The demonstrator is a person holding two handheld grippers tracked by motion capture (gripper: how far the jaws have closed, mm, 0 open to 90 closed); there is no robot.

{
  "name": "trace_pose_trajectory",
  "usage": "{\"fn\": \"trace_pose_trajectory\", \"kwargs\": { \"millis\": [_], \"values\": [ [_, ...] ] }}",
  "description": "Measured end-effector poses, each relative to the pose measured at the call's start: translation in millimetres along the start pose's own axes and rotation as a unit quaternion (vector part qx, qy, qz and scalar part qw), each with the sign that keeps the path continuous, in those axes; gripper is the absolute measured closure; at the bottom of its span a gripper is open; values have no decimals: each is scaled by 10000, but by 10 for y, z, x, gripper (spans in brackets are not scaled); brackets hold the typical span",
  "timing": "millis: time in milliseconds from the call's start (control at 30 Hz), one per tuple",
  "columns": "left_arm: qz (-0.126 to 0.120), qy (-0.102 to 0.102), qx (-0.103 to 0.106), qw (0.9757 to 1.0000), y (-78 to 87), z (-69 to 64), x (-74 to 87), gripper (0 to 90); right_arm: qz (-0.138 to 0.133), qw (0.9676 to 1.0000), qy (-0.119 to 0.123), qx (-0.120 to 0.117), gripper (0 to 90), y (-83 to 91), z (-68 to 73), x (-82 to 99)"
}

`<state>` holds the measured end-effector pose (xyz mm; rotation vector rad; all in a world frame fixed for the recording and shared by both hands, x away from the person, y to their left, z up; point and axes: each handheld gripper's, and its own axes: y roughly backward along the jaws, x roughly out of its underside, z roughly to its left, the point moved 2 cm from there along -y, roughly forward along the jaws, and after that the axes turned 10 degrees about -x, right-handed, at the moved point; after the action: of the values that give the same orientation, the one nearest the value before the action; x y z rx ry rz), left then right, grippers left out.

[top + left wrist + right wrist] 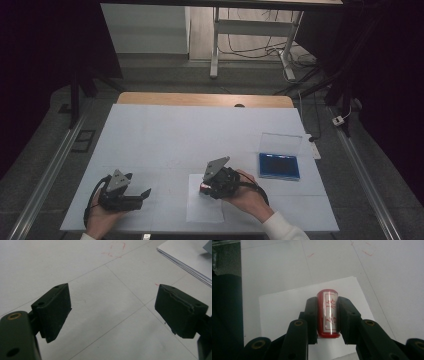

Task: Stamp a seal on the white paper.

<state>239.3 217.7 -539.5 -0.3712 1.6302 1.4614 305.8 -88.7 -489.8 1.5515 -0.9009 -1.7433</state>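
Right gripper [327, 315]: jaws pinch a red cylindrical stamp [327, 312] with red characters on a pale label, held over the sheet of white paper [284, 307] near the table's [165, 135] front edge. Left gripper [112, 312]: jaws spread with nothing between them, low over bare table left of the paper. A blue ink pad case [279, 165], lid raised, sits right of the right gripper.
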Motion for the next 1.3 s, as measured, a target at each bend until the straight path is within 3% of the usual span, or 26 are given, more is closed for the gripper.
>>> {"fn": "trace_pose_trajectory", "kwargs": {
  "millis": [433, 1300],
  "values": [
    [3, -12, 11, 10000, -1, 4, 5, 136, 163, 9998, 74, -10, 697, -72, -21, -5],
    [17, -20, 3, 10000, -1, 10, 11, 136, 168, 9998, -12, -75, 698, -124, -50, 19]
  ]
}}
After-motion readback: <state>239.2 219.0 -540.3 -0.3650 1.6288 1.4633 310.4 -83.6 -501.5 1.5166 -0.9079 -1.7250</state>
